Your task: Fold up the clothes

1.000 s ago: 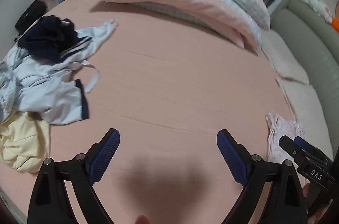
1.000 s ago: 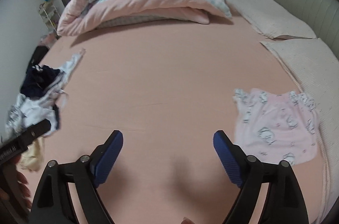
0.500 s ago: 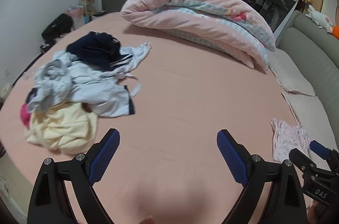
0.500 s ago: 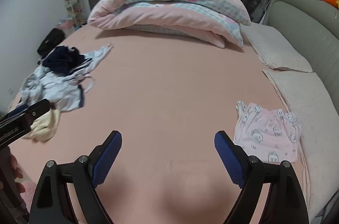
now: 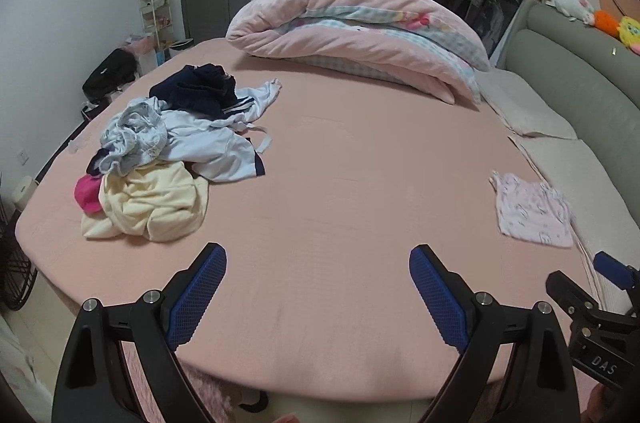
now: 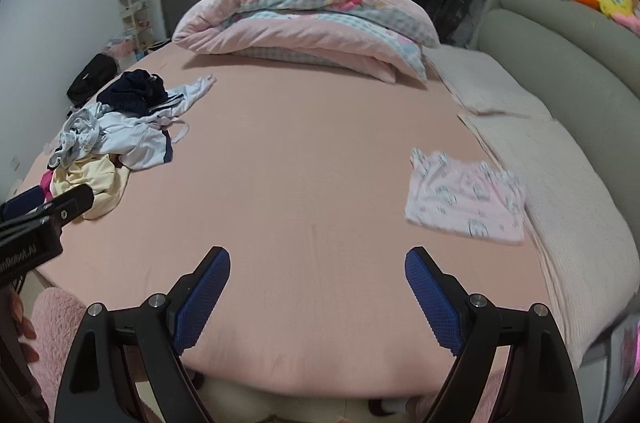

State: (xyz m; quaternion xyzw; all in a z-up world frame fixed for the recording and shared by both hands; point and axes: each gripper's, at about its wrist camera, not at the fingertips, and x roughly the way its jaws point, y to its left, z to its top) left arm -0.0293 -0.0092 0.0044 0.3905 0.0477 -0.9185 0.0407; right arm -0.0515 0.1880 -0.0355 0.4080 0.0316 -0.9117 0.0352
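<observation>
A heap of unfolded clothes [image 5: 168, 151] lies on the left of the pink bed [image 5: 340, 183]: navy, white, pale blue, cream and magenta pieces; the same heap of clothes [image 6: 116, 135] shows in the right wrist view. A folded pink printed garment [image 5: 532, 209] lies flat near the pillows, and that pink garment [image 6: 464, 197] is in the right view too. My left gripper [image 5: 318, 287] is open above the bed's near edge, holding nothing. My right gripper [image 6: 318, 289] is open too, empty, beside the left one.
A rolled pink quilt [image 5: 352, 35] fills the far side of the bed. Pale pillows [image 5: 560, 159] and a grey-green headboard [image 5: 580, 83] line the right. A black bag [image 5: 110, 75] and a shelf stand on the floor to the left. A pink rug [image 6: 56, 335] lies below.
Both grippers have pulled back and risen from close over the sheet to the bed's near edge, so the whole bed and room now show. Both stayed open and empty.
</observation>
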